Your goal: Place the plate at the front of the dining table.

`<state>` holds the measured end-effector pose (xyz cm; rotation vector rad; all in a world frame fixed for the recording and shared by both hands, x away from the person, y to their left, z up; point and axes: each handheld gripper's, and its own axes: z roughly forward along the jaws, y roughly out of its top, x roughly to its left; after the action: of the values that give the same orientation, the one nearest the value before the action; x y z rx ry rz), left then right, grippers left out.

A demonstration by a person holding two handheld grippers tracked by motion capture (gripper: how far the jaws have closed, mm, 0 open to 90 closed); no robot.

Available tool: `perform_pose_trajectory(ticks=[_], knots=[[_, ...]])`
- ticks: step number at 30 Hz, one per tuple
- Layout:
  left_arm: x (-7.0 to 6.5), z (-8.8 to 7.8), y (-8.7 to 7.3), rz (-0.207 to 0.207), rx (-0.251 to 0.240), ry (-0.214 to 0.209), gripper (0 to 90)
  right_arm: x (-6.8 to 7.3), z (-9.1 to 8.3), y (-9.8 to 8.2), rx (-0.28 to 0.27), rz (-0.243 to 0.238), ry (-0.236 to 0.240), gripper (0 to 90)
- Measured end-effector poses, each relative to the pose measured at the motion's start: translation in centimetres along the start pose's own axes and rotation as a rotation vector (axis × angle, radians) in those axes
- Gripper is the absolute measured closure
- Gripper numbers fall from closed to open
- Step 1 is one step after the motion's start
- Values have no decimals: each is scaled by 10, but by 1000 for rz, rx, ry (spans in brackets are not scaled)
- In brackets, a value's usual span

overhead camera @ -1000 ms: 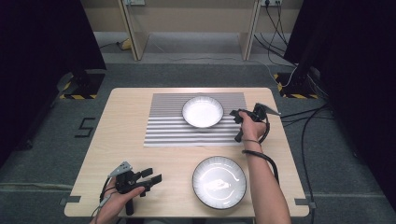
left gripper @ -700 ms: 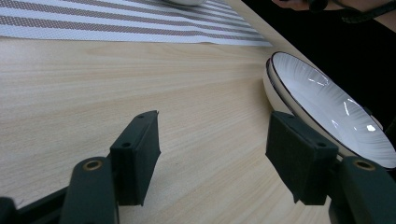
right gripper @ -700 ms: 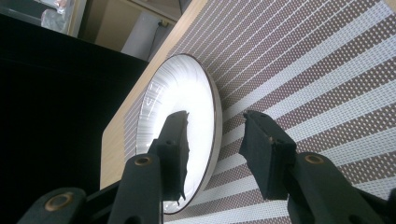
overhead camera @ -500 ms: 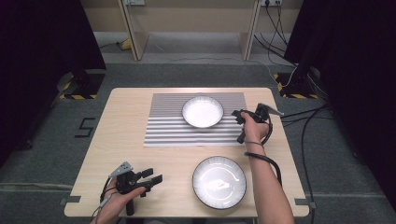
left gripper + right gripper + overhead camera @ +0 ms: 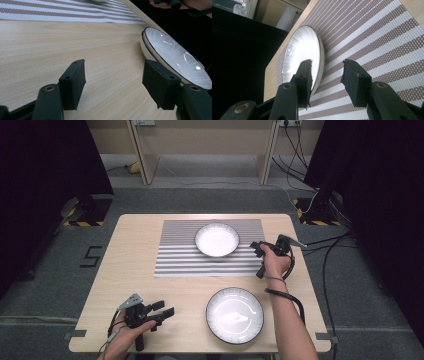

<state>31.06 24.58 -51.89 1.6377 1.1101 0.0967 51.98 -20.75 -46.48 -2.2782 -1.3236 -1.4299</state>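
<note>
A white plate (image 5: 217, 240) (image 5: 299, 52) sits on the striped placemat (image 5: 185, 257) (image 5: 374, 37) at the back of the table. My right gripper (image 5: 255, 248) (image 5: 328, 63) hovers just right of that plate and points at its rim. It is open, its jaws have just been opening, and between them there is nothing but mat. A second white plate (image 5: 235, 314) (image 5: 175, 52) rests on bare wood at the front. To its left, my left gripper (image 5: 164, 309) (image 5: 115, 65) stands open and empty, low over the table, with that plate's rim beside its right jaw.
The wooden table (image 5: 135, 270) (image 5: 50, 50) has bare room to the left of the mat and between the two plates. Cables (image 5: 325, 245) trail off the right edge. Grey floor and dark curtains surround the table.
My right hand has shifted only slightly beside the back plate. The left gripper and both plates have stayed where they were.
</note>
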Motion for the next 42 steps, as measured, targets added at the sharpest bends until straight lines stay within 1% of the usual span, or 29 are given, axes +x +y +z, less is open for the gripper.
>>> perform_pose_trajectory(ticks=[2,3,4,5,7,11,14,18,22,28,30,35,41,42], knots=[[0,0,0,0,0,0,342,0,-2,-2,3,-6,5,587],[0,0,0,0,0,0,342,1,-3,-2,10,4,16,587],[0,0,0,0,1,0,342,1,-3,-3,10,0,19,588],[0,0,0,0,1,0,342,2,-4,-4,11,-12,17,588],[0,0,0,0,-1,0,342,3,-5,-5,10,-9,24,587],[0,0,0,0,0,0,342,3,-7,-8,12,-17,22,583],[0,0,0,0,-1,0,342,3,-9,-10,19,-9,29,580],[1,-1,0,-1,-1,1,342,4,-11,-13,22,-25,32,579],[0,-1,0,-2,0,2,342,5,-15,-15,29,-22,37,578],[1,-1,0,-2,0,3,342,3,-20,-18,36,-31,39,578],[0,-1,0,-3,0,2,342,2,-23,-19,35,-43,34,578],[0,-1,-1,-3,0,0,342,-1,-27,-23,36,-38,35,574],[0,-1,-1,-4,1,2,342,-5,-31,-27,37,-52,30,569],[0,-1,-1,-4,1,2,342,-6,-32,-28,38,-44,32,568]])
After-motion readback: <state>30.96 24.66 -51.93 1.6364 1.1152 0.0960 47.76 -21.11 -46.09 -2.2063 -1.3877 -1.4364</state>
